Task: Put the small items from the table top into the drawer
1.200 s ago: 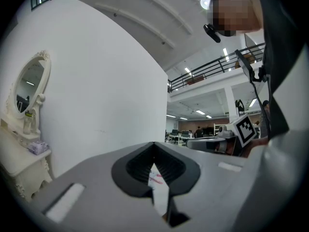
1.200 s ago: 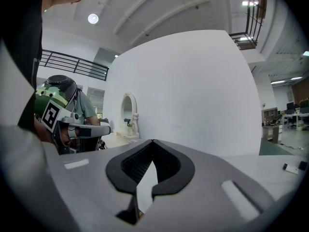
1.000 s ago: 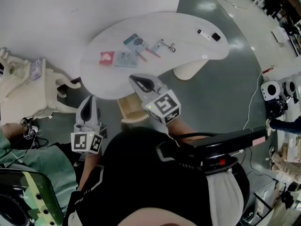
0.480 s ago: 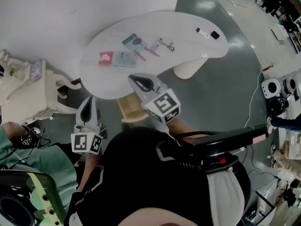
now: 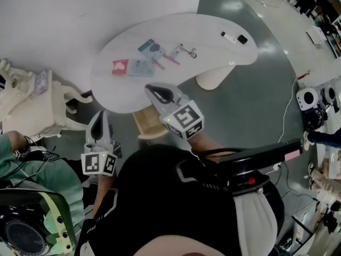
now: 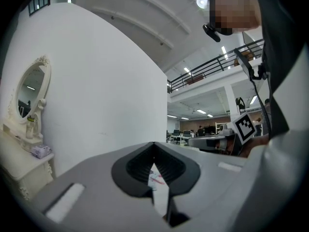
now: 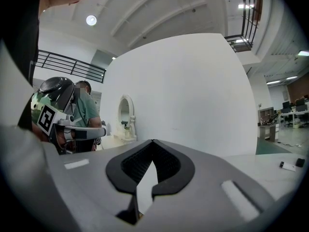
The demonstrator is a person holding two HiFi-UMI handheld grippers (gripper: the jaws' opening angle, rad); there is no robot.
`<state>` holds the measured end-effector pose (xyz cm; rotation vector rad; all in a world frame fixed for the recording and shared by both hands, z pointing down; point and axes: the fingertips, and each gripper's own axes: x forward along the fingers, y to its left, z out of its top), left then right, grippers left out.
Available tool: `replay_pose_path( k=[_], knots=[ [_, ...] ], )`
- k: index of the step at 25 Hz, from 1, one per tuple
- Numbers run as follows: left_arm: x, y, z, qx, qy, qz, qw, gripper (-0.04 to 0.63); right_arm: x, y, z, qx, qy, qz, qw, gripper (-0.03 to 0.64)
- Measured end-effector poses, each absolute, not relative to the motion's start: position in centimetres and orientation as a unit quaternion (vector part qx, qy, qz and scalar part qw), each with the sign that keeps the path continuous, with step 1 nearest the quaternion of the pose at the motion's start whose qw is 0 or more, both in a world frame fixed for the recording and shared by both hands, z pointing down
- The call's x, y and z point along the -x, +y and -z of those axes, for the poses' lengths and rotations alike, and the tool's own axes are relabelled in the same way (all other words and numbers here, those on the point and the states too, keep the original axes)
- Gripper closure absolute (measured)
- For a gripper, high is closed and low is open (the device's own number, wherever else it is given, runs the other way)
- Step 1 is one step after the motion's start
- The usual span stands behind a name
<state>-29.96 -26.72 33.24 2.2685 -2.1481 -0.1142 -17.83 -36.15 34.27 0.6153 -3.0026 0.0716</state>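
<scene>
Small items lie on the white curved table [image 5: 213, 52]: a red card [image 5: 120, 66], a teal card [image 5: 141, 67], a blue-grey packet [image 5: 151, 47], a pink pen [image 5: 171, 59], a black clip [image 5: 188, 51], and a white piece [image 5: 229, 36] beside a black piece [image 5: 243, 39] at the far right. Below the table's near edge an open wooden drawer [image 5: 145, 126] shows. My right gripper [image 5: 152, 88] hangs shut and empty over the near edge. My left gripper [image 5: 99, 114] is shut and empty, lower left of the table. Both point level, with jaw tips touching [image 6: 154, 144] [image 7: 153, 141].
A white ornate dressing table [image 5: 29, 103] with an oval mirror [image 6: 30, 98] stands left of the table. A person in a green shirt [image 5: 32, 167] is beside it. The table's pedestal [image 5: 213, 79] rests on grey floor. Cables and equipment [image 5: 311, 108] lie at the right.
Both grippers stay where they were, still shut. The arm of the person in green at the left has shifted lower and further left.
</scene>
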Motion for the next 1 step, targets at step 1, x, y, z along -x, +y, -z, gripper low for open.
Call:
replay_pose_path(
  k=[1],
  knots=[
    [29.98,-26.66,-33.15,-0.723,-0.690,0.038,0.009,0.595,17.79,-36.10,-34.23,-0.201,-0.979,-0.024,0.037,0.617]
  ],
)
